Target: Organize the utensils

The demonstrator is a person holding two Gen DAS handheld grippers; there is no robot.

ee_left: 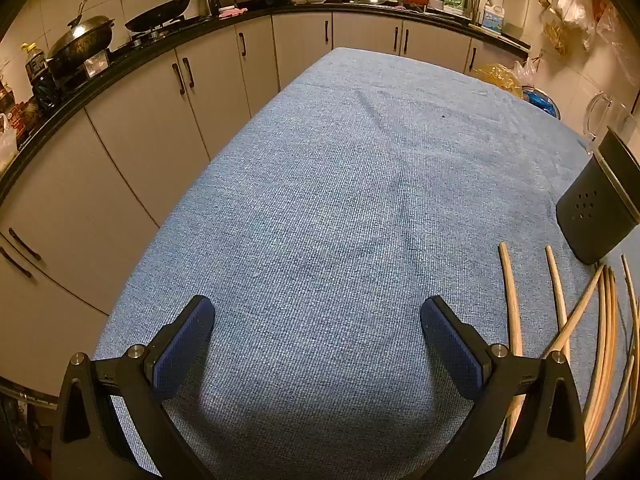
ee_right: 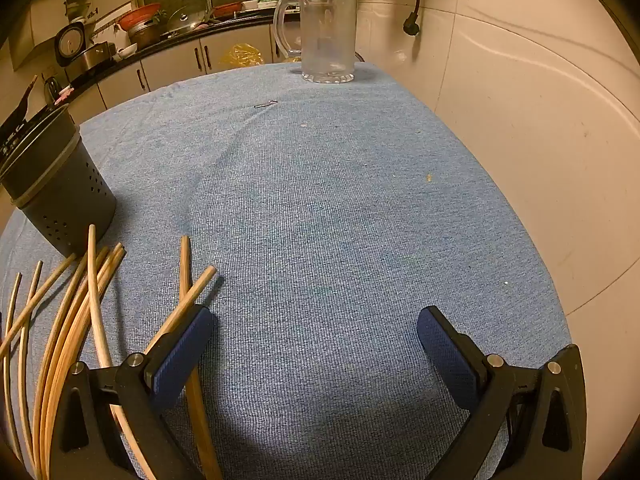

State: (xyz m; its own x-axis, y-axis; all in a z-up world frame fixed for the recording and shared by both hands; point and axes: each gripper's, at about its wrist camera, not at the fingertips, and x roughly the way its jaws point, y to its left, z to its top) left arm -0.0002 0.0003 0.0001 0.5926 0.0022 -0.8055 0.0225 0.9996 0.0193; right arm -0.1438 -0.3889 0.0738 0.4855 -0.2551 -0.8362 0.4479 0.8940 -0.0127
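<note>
Both claws are gaping empty; chopsticks (ee_right: 94,304) are lying lengthwise at frame's lower left, seemingly nearer the right gripper (ee_right: 316,344) than the left gripper (ee_left: 318,336).

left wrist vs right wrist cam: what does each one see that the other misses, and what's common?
Left wrist only: the open left gripper, nothing between its blue pads, and the black wok on the stove.

Right wrist only: the open right gripper, also empty, the small bent metal clip on the cloth and the black wall plug.

Both: the blue woven tablecloth, the dark perforated cylindrical utensil holder, the loose bamboo chopsticks and the clear glass mug.
</note>
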